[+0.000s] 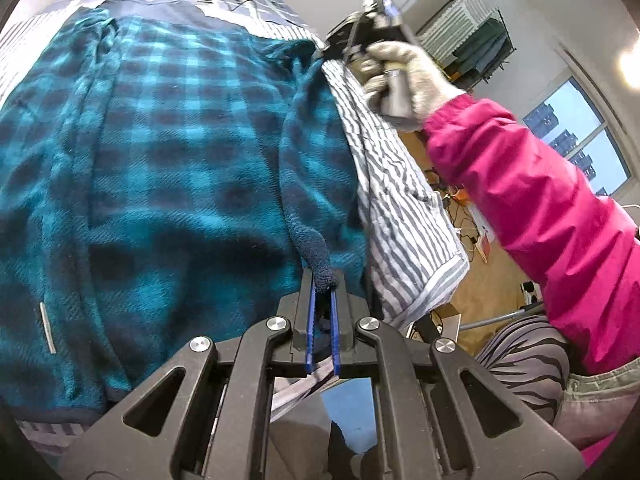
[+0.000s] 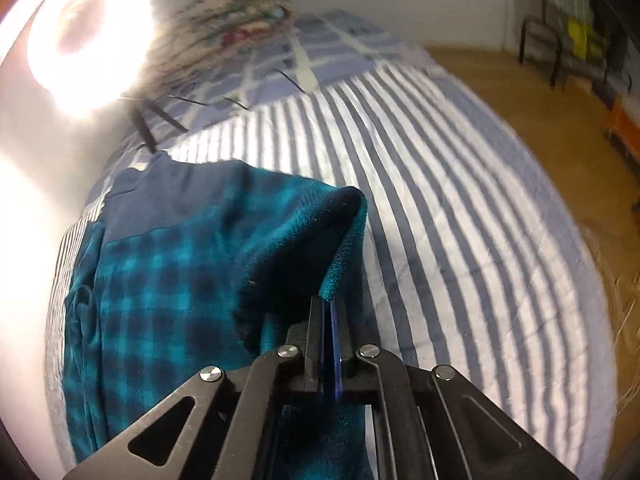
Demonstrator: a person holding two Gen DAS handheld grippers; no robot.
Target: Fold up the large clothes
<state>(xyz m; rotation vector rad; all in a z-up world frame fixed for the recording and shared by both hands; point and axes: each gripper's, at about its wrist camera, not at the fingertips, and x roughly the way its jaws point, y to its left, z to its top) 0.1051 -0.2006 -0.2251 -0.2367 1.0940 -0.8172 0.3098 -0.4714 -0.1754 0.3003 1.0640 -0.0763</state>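
The teal plaid fleece garment [image 1: 172,152] lies spread on the striped bedcover [image 2: 460,240], its navy collar end toward the folded quilt [image 2: 232,20] at the bed's head. I see my left gripper [image 1: 323,284] pinching a navy-trimmed edge of the garment between its blue pads [image 1: 308,320]. My right gripper [image 2: 331,308] is pressed together on another lifted edge, raising a fold above the bedcover. In the left view, the gloved right hand [image 1: 404,76], pink-sleeved, holds that gripper beyond the garment's far side. A ring lamp [image 2: 88,36] glares beside the quilt.
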